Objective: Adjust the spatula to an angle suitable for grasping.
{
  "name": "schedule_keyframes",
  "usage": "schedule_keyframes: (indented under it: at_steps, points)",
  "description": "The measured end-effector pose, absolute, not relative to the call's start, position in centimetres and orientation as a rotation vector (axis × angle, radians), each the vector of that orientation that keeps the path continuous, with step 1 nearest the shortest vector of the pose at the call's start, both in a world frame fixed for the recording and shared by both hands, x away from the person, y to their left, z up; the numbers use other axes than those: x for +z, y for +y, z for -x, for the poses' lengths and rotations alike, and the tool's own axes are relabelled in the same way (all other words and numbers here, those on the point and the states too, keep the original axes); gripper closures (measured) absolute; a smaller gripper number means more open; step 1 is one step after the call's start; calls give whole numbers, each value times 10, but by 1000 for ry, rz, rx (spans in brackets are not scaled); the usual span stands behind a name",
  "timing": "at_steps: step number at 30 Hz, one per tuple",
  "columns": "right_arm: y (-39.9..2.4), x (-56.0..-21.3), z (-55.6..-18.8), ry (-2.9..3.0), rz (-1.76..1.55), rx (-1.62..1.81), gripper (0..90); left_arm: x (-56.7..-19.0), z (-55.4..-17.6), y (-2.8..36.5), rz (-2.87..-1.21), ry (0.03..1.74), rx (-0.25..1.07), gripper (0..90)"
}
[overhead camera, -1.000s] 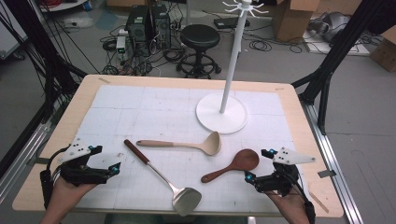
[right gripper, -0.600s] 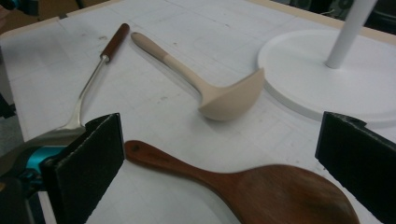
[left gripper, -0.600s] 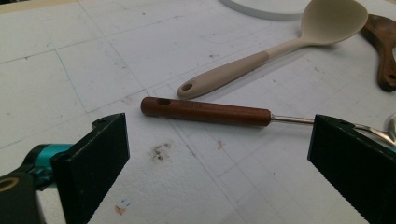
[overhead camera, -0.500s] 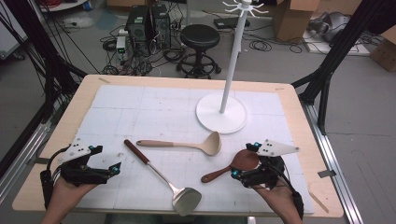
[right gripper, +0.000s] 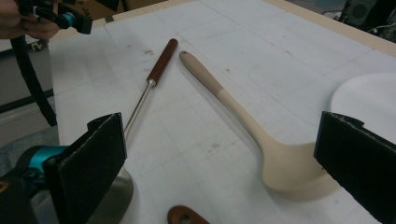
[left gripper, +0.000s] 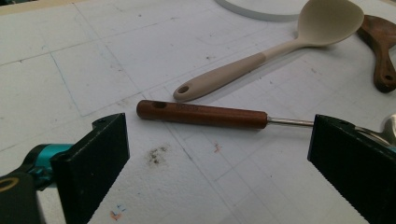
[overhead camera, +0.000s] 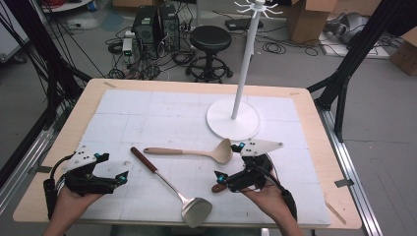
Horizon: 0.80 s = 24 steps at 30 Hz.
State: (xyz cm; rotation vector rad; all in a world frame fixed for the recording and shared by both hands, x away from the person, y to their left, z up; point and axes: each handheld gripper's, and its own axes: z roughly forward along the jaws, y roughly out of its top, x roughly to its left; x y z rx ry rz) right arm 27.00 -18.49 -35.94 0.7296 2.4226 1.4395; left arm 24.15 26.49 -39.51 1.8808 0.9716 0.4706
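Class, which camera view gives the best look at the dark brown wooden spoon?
The left gripper view: the dark brown wooden spoon lies unobstructed at the right edge, though cropped. In the high view the right gripper covers most of it. The right gripper view catches just its handle tip.

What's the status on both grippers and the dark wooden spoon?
Right gripper open, over the dark wooden spoon. Left gripper open, idle near the spatula. Nothing in the way.
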Motion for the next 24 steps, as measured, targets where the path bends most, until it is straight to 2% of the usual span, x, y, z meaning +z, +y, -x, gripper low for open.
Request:
schedule_keyframes:
  at_steps: [24]
  points:
    - [-101,-368,-291,2586,-581,1441,14,-396,-243,264,-1882,971,467,60]
